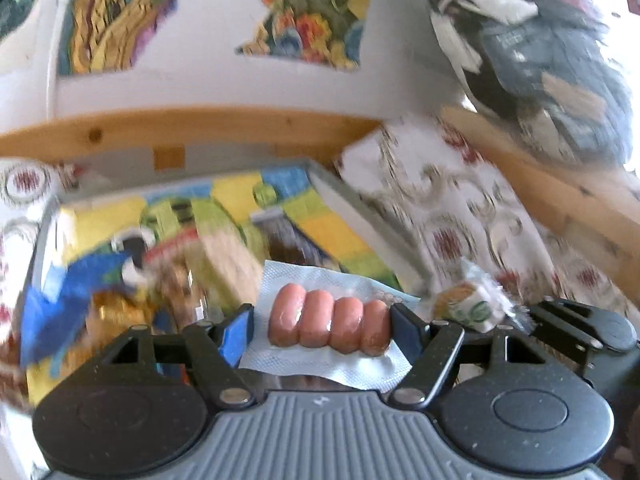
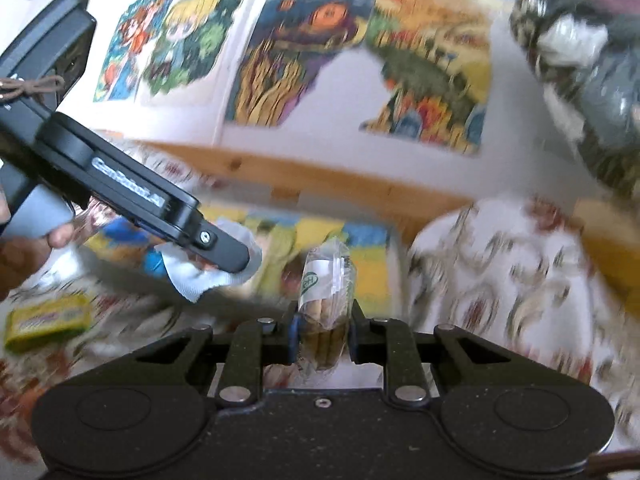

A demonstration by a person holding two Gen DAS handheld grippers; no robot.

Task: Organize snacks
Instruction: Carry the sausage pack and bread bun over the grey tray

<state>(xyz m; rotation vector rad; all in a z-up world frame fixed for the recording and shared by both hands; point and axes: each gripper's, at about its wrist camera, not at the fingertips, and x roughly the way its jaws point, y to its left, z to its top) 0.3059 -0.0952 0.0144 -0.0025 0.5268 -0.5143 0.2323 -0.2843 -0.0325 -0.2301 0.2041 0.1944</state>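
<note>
Several large mosaic pictures (image 2: pixel 280 60) hang on the white wall behind, and a heap of dark clothes (image 1: pixel 540 60) lies at the upper right, blurred by motion. A pale wooden rail (image 1: pixel 200 128) runs below the wall, edging a surface covered with a white cloth with red and grey ornaments (image 1: pixel 440 208); I cannot tell whether it is a worktop or a bed. On that cloth lies a big flat box with a bright yellow, green and blue print (image 1: pixel 248 216), and blurred blue and gold wrappers (image 1: pixel 72 304) sit at its near left corner.

The left claw (image 1: pixel 322 328) is clamped on a sealed pack of four small sausages (image 1: pixel 330 322), its fingers pressing the two ends of the row, held over the near edge of the box. From the right wrist view the same pack's white film (image 2: pixel 200 276) sticks out past that claw's black finger, and a hand (image 2: pixel 24 240) grips its grey handle. The right claw (image 2: pixel 323 338) is closed tight on a clear packet of biscuits (image 2: pixel 326 304), standing upright between the fingers, in front of the box. A yellow-green snack pack (image 2: pixel 48 320) lies on the cloth at the left, well apart from both.
</note>
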